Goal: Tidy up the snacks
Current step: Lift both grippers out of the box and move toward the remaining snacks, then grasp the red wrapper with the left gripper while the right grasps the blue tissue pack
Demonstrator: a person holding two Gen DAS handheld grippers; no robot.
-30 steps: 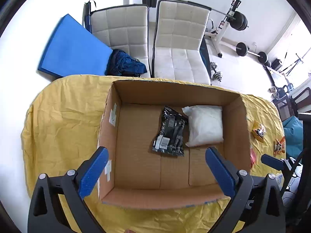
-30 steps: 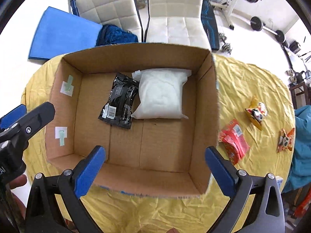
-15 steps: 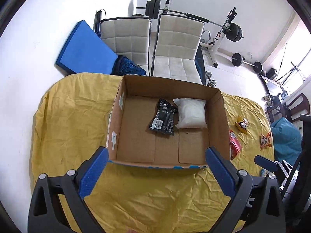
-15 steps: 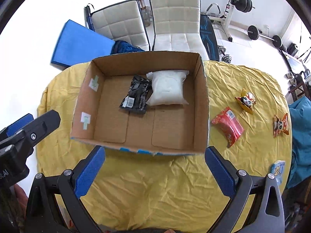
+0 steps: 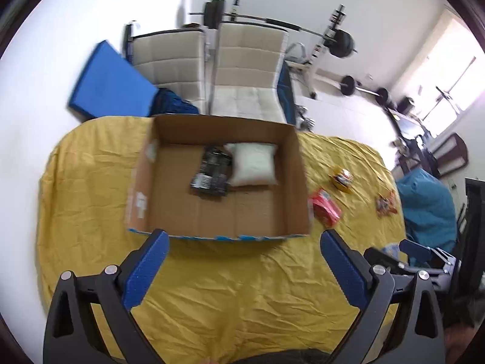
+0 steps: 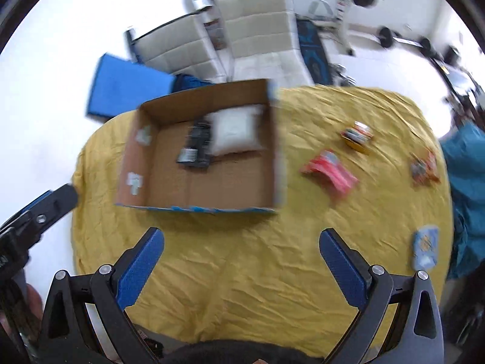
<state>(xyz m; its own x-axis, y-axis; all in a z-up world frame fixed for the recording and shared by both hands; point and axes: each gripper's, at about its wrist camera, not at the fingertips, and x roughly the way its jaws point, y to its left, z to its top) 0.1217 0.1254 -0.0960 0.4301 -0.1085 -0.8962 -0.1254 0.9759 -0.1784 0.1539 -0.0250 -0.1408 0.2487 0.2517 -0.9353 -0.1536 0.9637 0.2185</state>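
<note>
Right of the box [image 6: 274,151], the red packet [image 6: 329,170] lies slantwise on the cloth [image 6: 242,257], ahead-right of the right gripper [image 6: 241,261], the nearer one; both grippers gape empty, left gripper [image 5: 242,261] too.

Red packet [image 6: 329,171] motion-blurred — labels unreadable, box [image 6: 274,148] edges smeared

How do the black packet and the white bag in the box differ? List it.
The black packet is dark, narrow and printed, with a pale label at its near end; the white bag is plain, wider and puffy like a pillow. The black packet lies left of the white bag. Both lie flat, side by side, on the floor of the cardboard box.
</note>
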